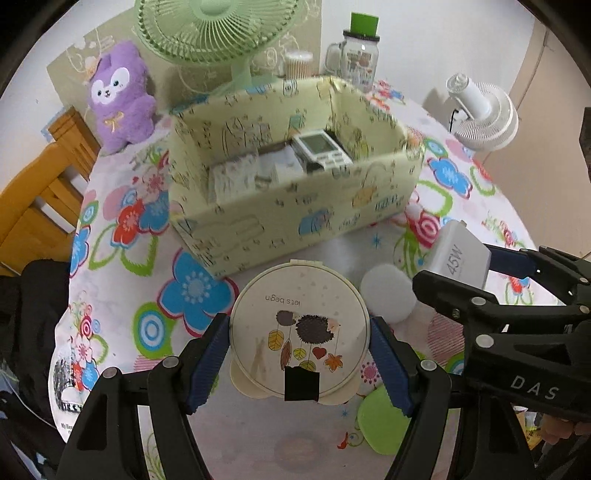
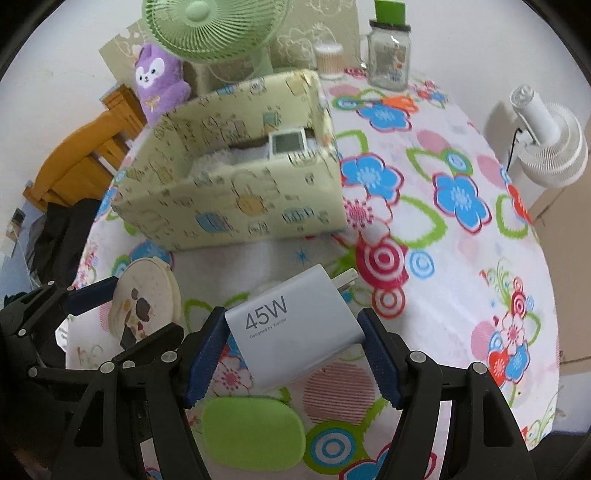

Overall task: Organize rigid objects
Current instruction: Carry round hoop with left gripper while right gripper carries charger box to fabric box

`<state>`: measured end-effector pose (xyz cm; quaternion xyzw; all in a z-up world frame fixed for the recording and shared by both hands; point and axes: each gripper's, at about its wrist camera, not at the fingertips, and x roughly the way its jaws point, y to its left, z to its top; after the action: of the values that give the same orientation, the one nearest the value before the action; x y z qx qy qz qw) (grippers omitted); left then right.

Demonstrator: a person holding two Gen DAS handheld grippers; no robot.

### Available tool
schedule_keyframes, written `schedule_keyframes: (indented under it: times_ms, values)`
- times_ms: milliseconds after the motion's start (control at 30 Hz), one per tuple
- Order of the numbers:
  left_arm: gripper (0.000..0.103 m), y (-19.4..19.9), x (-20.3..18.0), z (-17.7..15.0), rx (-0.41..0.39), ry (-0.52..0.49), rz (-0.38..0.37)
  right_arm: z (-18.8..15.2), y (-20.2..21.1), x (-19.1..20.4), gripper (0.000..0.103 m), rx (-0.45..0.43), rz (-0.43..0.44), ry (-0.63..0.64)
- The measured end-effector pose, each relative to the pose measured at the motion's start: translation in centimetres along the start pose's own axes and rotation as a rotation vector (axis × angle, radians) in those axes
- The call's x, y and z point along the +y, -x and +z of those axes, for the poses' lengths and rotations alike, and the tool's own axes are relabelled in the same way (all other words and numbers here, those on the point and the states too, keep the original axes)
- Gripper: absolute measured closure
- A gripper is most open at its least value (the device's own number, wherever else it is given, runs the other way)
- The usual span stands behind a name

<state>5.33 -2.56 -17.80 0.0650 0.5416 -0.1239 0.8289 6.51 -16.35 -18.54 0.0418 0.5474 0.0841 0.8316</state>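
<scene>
My left gripper [image 1: 299, 350] is shut on a round cream case with a hedgehog print [image 1: 299, 328], held above the table in front of the patterned storage box [image 1: 295, 218]. My right gripper [image 2: 293, 350] is shut on a white 45W charger [image 2: 295, 332], also held above the table; the charger also shows in the left wrist view [image 1: 461, 254]. The box [image 2: 236, 206] holds a white remote [image 1: 321, 147] and some packets. The round case also shows in the right wrist view [image 2: 144, 299] at the left.
A green oval pad [image 2: 253, 430] and a white round pad [image 1: 388, 295] lie on the flowered tablecloth [image 2: 443, 258]. Behind the box stand a green fan [image 1: 218, 29], a purple plush [image 1: 120, 96], a glass jar [image 1: 360, 59] and a white fan [image 1: 484, 118]. A wooden chair [image 1: 40, 192] is at left.
</scene>
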Motion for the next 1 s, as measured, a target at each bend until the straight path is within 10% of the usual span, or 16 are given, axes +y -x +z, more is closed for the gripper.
schedule_keyframes:
  times_ms: [1000]
  values:
    - [0.026,5.0,-0.4,6.0,-0.096,0.028,0.04,6.7,5.3,0.5,0.03,-0.084,0.019,0.065]
